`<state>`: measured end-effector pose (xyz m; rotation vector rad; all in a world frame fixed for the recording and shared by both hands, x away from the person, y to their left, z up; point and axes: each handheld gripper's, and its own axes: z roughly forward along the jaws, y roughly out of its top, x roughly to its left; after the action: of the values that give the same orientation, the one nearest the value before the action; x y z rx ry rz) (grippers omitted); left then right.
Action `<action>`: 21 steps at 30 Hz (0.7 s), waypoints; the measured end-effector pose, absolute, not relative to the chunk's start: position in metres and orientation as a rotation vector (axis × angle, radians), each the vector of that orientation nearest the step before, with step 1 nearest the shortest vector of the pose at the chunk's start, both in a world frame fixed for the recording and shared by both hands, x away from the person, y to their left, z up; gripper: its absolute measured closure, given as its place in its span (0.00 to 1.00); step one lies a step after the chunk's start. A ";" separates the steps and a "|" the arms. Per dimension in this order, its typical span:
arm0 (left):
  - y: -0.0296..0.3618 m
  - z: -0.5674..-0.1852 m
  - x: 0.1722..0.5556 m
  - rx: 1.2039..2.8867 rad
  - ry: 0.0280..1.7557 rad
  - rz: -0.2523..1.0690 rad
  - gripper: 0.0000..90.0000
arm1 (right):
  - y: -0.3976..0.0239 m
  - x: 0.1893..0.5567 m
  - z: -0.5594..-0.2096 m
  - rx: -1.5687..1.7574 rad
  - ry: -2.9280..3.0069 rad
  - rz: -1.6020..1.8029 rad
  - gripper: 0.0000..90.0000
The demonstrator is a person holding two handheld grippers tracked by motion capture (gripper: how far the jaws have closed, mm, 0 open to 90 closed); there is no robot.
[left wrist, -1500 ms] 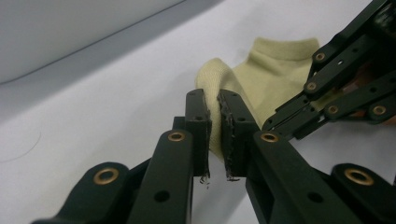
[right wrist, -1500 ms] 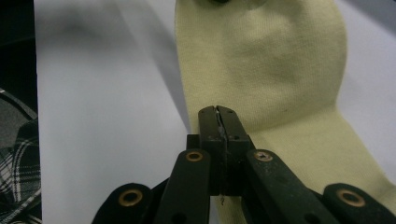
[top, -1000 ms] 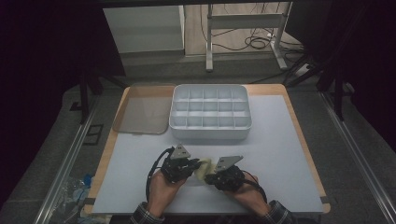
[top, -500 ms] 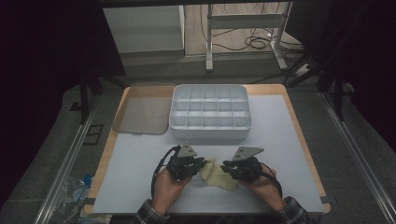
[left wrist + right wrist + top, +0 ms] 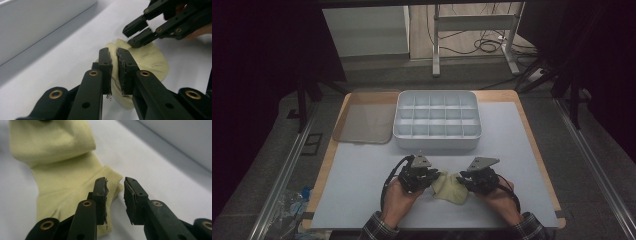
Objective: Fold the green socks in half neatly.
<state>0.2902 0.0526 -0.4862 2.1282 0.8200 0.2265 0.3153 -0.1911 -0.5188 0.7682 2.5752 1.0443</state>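
Note:
A pale yellow sock lies crumpled on the white table mat between my two grippers. My left gripper is shut on the sock's left end. In the left gripper view its pads pinch a fold of the sock, and the right gripper shows at the sock's far end. My right gripper has just been opening. Its jaws stand apart at the cuff edge of the sock, with the cloth behind the left jaw and no fabric pressed between the pads.
A grey box with several compartments stands just beyond the grippers. A flat translucent lid lies to its left on the wooden table edge. The white mat stretches out to the left and right of the hands.
My right hand has drawn off to the right, away from the left one, and its jaws have parted. The sock now lies spread between the two grippers. The left grip is unchanged.

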 end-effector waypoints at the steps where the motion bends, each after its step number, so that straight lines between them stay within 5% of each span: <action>1: 0.051 -0.486 0.290 2.129 0.816 0.224 0.91 | -0.192 0.316 -0.520 0.777 2.574 1.063 0.80; 21: 0.018 -0.498 0.293 2.140 0.775 0.150 0.89 | -0.219 0.318 -0.508 0.861 2.488 1.129 0.73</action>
<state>0.2931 0.0177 -0.4979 2.1404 0.7750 0.1502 0.3183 -0.2186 -0.5084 0.8613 2.4878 1.1286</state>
